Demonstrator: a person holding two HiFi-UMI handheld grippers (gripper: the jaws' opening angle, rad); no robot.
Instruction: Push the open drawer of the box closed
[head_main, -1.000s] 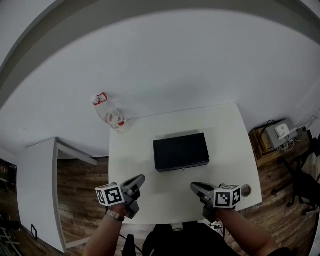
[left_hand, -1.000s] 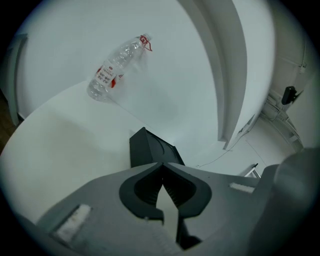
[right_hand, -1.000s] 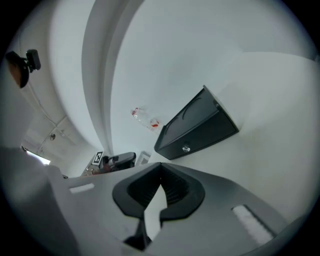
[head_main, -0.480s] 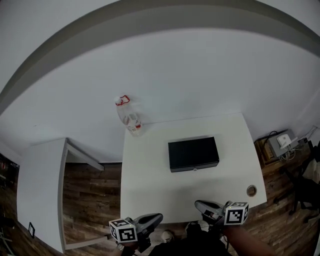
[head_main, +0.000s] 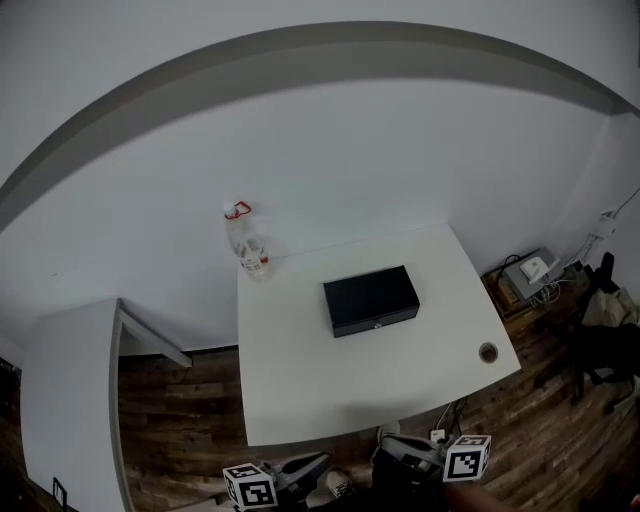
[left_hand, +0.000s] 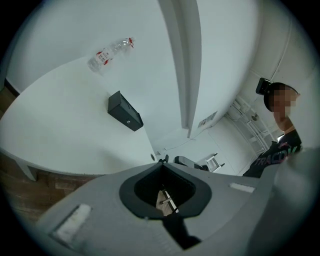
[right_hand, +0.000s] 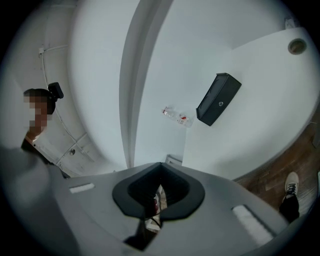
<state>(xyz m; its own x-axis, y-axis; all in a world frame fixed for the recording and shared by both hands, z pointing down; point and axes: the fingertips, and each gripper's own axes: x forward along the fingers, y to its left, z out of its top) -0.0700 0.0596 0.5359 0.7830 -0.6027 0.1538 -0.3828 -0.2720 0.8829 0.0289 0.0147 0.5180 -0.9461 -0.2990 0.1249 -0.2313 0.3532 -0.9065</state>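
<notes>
— Where is the black rectangular box (head_main: 371, 299) found?
— It is seen mid-way on the white table (head_main: 300, 390), knobbed front turned toward the near edge.
— And the grippers?
— The left gripper (head_main: 318, 461) and right gripper (head_main: 388, 443) are clenched on nothing, well apart from it.

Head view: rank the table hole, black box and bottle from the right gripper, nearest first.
1. The table hole, at the front right corner, nearest the right gripper.
2. The black box, mid-table.
3. The bottle, at the far left corner.
</notes>
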